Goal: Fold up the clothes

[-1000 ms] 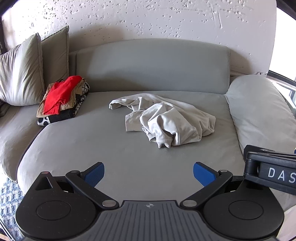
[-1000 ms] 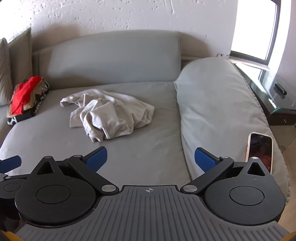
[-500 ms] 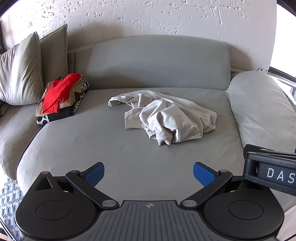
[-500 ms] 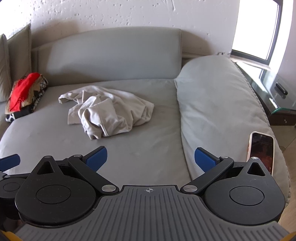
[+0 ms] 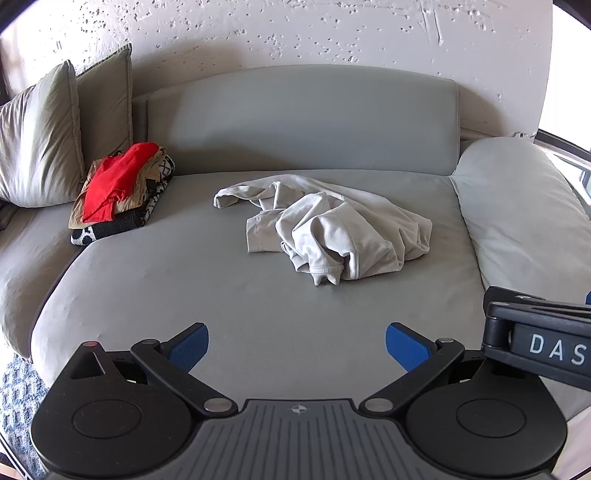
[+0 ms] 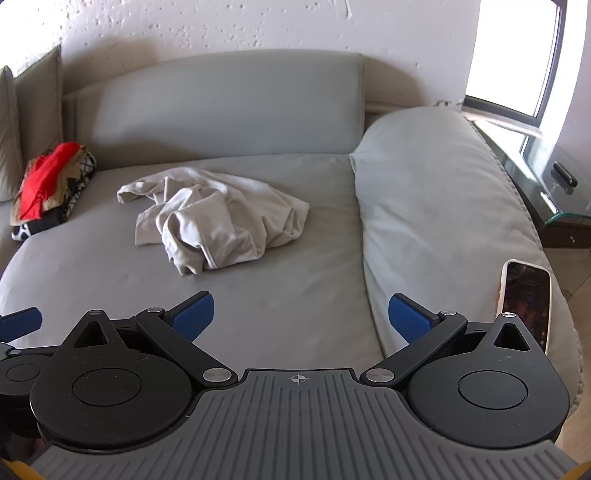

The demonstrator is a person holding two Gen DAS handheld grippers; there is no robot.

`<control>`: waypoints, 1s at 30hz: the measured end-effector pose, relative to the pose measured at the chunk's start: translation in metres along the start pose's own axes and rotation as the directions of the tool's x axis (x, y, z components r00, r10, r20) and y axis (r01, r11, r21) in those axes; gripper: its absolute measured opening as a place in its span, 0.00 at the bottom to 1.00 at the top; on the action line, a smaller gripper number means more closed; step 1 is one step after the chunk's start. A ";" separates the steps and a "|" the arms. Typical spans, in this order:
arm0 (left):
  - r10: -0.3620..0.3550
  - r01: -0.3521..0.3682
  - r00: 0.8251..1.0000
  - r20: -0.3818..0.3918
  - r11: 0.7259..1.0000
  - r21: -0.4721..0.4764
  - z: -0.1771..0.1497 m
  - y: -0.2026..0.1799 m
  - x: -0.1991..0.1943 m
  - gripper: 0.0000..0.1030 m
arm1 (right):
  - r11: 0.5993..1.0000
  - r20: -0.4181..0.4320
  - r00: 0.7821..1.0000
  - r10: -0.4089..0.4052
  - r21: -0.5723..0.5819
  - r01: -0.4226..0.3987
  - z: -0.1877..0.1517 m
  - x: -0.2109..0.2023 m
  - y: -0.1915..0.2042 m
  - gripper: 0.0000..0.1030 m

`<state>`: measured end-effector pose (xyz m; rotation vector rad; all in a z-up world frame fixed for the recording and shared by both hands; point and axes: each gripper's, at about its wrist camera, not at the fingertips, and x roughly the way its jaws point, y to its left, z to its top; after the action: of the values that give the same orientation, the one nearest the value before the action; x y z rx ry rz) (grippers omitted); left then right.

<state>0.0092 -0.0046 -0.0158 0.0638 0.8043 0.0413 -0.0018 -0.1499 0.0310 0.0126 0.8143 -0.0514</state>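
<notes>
Grey sofa, crumpled shirt, speckled wall.

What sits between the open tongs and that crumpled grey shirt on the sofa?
Nothing visible. Only bare grey sofa seat lies between the left tongs, the right tongs and the crumpled light grey shirt. The white-cased phone lies off on the right cushion.
</notes>
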 end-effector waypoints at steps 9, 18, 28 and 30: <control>0.014 -0.014 1.000 -0.004 1.000 -0.016 0.000 0.001 -0.001 0.99 | 1.000 0.005 1.000 0.001 -0.002 -0.001 0.000 -0.002 0.001 1.00; 0.019 -0.019 1.000 0.002 1.000 -0.016 0.002 0.001 -0.003 0.99 | 1.000 0.011 1.000 0.004 -0.001 -0.004 0.001 -0.003 0.000 1.00; 0.025 -0.025 1.000 0.003 0.999 -0.020 0.004 0.000 -0.003 0.99 | 1.000 0.015 1.000 0.001 -0.004 -0.001 0.004 -0.003 0.001 1.00; 0.025 -0.025 1.000 0.002 0.999 -0.020 0.004 0.000 -0.003 0.99 | 1.000 0.013 1.000 0.002 -0.005 -0.002 0.004 -0.002 0.000 1.00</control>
<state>0.0103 -0.0046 -0.0109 0.0552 0.8005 0.0730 -0.0003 -0.1496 0.0357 0.0088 0.8012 -0.0476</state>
